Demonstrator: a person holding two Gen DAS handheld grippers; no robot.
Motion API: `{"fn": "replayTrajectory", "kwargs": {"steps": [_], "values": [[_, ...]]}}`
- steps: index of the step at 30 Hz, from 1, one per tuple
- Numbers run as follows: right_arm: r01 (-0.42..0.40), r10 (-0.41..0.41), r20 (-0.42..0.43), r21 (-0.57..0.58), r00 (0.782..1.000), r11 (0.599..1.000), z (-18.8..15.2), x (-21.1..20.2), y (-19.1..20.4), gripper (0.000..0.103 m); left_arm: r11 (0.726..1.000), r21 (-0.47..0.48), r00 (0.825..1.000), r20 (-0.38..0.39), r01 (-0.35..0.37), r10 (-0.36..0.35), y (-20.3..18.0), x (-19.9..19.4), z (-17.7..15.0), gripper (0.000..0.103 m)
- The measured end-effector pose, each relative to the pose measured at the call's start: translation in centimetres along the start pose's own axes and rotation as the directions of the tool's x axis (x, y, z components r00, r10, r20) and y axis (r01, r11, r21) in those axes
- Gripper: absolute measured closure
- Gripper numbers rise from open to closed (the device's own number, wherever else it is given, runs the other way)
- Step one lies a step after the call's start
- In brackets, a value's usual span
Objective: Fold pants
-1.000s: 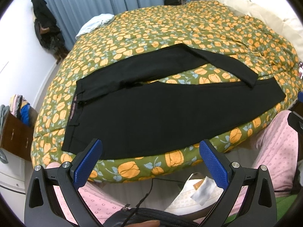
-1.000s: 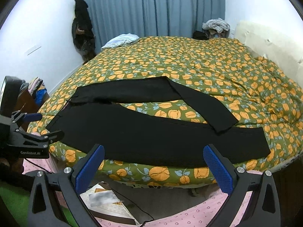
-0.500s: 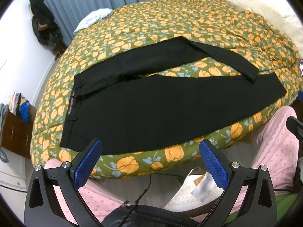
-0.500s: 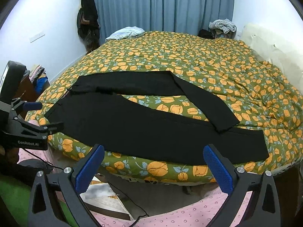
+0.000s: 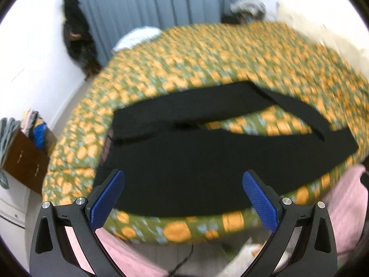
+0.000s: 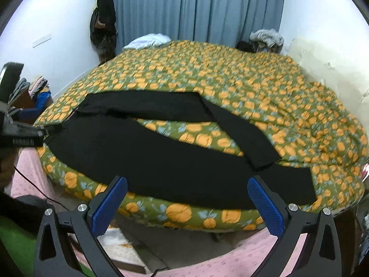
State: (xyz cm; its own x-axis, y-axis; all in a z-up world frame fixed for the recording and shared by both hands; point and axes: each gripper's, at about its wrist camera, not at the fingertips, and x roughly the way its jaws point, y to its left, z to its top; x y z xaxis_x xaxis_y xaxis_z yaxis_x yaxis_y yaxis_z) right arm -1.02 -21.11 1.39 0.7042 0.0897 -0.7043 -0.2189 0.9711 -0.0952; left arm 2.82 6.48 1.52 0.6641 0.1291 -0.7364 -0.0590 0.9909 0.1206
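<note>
1. Black pants (image 6: 161, 157) lie flat on the bed (image 6: 242, 87), on its green quilt with orange print, along the near edge.
2. Waistband end sits toward the left of the bed; the near leg runs straight along the edge to the right.
3. Far leg (image 6: 242, 136) starts parallel behind the near one, then bends and angles down; its cuff overlaps the near leg close to the right end. A patch of quilt shows between the two legs.
4. Left gripper (image 5: 184, 198): jaws spread wide, blue pads (image 5: 107, 198) apart, nothing held. It hangs in front of the near edge, toward the waistband end, not touching the fabric. This view is motion-blurred.
5. Right gripper (image 6: 186, 205): jaws also spread wide, nothing between the pads (image 6: 265, 207). It sits off the bed edge, facing the middle of the near leg, clear of the cloth.
6. The left gripper's body (image 6: 20, 133) shows at the left border of the right wrist view, just beside the waistband corner; can't tell if it touches.
7. Blue curtain (image 6: 196, 9) behind the bed, dark clothing (image 6: 103, 18) hanging in the left corner, white garment (image 6: 147, 40) on the far edge of the bed, cream headboard (image 6: 327, 57) to the right.
</note>
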Motion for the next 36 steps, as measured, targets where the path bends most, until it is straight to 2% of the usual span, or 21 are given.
{"fn": "replayTrajectory", "kwargs": {"steps": [3,5,9,12,18,26,31,36], "values": [[-0.003,0.003,0.028,0.014,1.0,1.0,0.2,-0.2,-0.4,0.0,0.998,-0.049,0.997,0.064,-0.039,0.042,0.9,-0.7,1.1,0.001],[-0.022,0.021,0.01,0.036,1.0,0.999,0.1,0.3,-0.6,0.0,0.996,-0.068,0.997,0.048,-0.049,0.052,1.0,-0.2,1.2,0.001],[-0.063,0.064,-0.014,0.072,0.998,0.995,-0.6,1.1,-0.3,0.0,0.987,-0.16,0.999,-0.035,0.023,-0.029,0.6,1.3,-0.6,0.001],[-0.09,0.091,-0.013,0.08,0.996,0.993,-0.8,1.2,-0.1,0.0,0.971,-0.219,0.991,-0.065,0.098,-0.115,0.2,1.3,-1.7,0.001],[-0.096,0.097,-0.011,0.074,0.995,0.993,-0.8,1.5,0.1,0.0,0.978,-0.198,0.996,-0.028,0.074,-0.081,-0.2,-0.1,-1.4,0.001],[-0.101,0.102,-0.02,0.053,0.995,0.994,-0.9,1.8,0.4,0.0,0.983,-0.169,0.992,-0.089,0.073,-0.089,-0.2,-0.2,-2.5,0.001],[-0.105,0.106,-0.019,0.043,0.994,0.994,-0.8,1.9,0.6,0.0,0.988,-0.155,0.998,-0.057,0.02,-0.029,-0.1,-1.3,-2.6,0.001],[-0.109,0.11,-0.016,0.034,0.994,0.993,-0.8,1.9,0.8,0.0,0.987,-0.15,0.996,-0.06,0.051,-0.061,-0.1,-1.2,-2.4,0.001]]}}
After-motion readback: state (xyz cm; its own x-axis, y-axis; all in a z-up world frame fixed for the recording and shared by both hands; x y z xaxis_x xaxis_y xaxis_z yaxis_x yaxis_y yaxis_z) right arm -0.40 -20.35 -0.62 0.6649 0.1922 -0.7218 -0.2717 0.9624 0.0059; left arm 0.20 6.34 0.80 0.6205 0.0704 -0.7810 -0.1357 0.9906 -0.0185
